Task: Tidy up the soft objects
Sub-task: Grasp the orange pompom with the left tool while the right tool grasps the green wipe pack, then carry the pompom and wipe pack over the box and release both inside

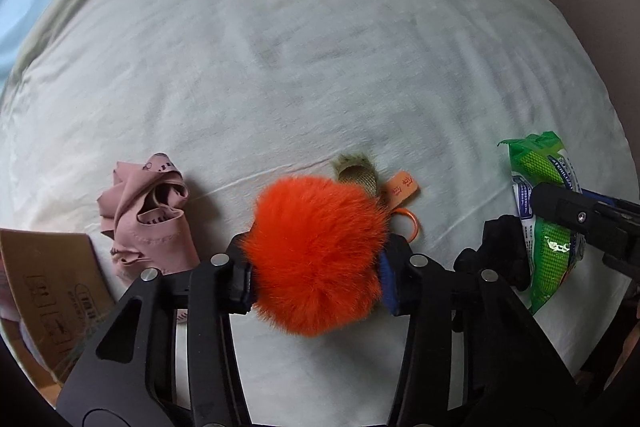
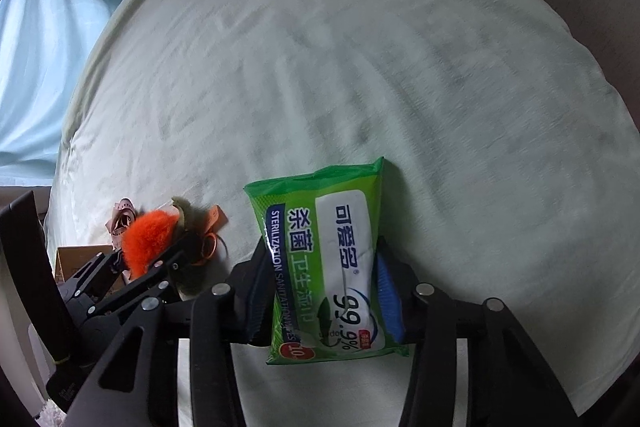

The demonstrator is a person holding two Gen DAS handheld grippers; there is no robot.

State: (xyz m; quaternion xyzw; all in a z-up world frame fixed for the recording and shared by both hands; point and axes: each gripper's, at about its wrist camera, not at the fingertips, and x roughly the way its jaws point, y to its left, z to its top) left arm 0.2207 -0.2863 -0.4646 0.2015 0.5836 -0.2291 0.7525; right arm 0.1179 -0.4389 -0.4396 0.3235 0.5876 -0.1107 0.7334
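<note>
Left wrist view first: your left gripper [image 1: 316, 277] is clamped on the orange fur pompom [image 1: 316, 255], low in the centre of the frame, pads pressed into the fluff on both sides. The pompom rests on the pale bedsheet [image 1: 320, 47] with its orange tag [image 1: 402, 189] and orange ring [image 1: 406, 223] trailing just behind, toward the upper right of the ball. Risk here: you may only have fur, not the core, so a quick lift could let it slide out, and the dangling ring might snag. The crumpled pink cloth [image 1: 148, 219] sits at lower left beside a cardboard box [image 1: 52, 287]. A black fabric item [image 1: 496, 251] lies at lower right, touching the green pack. Your gripper points steeply down at the bed.

Right wrist view now: your right gripper [image 2: 320, 293] is closed on the green wet-wipes pack [image 2: 326, 267], centre bottom, the pads squeezing its long sides while it lies on the sheet. The slick wrapper is the worry; it looks soft, so it may buckle or slip from the pads as you raise it. This one is angled steeply downward too. Your left gripper shows at lower left, near enough that lifting both inward could knock them together.
</note>
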